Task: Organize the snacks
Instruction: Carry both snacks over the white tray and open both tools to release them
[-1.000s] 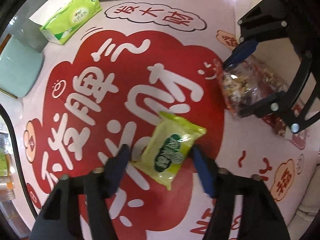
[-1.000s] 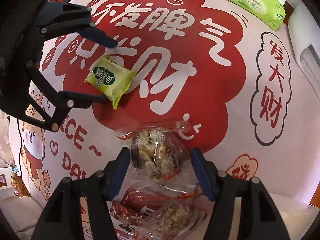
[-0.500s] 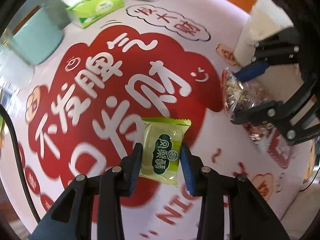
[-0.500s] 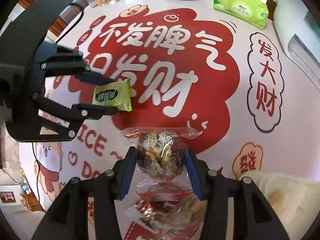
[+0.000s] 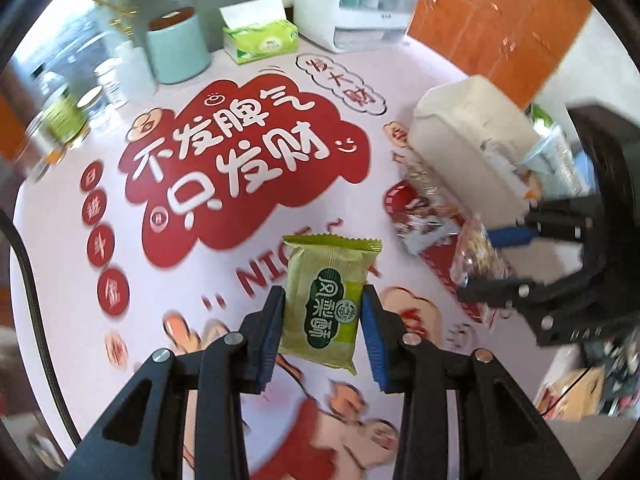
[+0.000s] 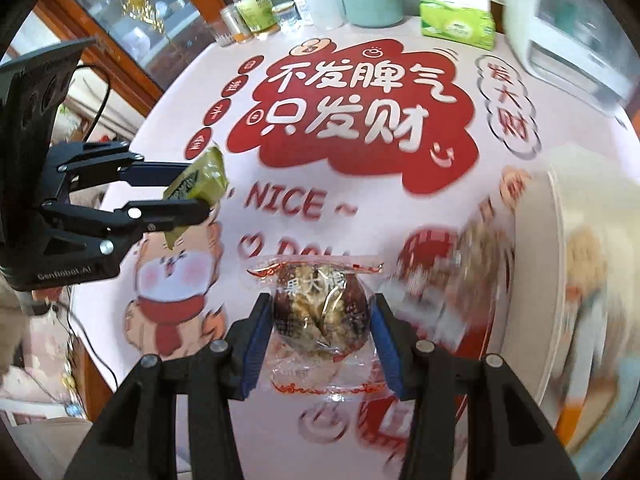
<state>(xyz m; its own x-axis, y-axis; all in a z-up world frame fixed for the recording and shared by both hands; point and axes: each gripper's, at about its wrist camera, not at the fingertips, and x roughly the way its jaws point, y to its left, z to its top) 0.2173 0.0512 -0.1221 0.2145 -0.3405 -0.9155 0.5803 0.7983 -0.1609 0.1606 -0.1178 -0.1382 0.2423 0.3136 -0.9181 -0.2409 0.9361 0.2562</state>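
Lifted clear of the printed worktop (image 5: pixel 192 312): green pastry packet (image 5: pixel 326 300) clamped flat-sided in the left claw (image 5: pixel 323 332), clear-wrapped nut-and-date sweet (image 6: pixel 320 312) clamped in the right claw (image 6: pixel 320 340). Both likely light, crinkly and slippery, the pastry crushable; best pinched across the filled middle, not the loose sealed ends. Cream bin (image 5: pixel 472 152) at right blurred, contents indistinct; loose snacks (image 5: pixel 420 216) beside it smeared.
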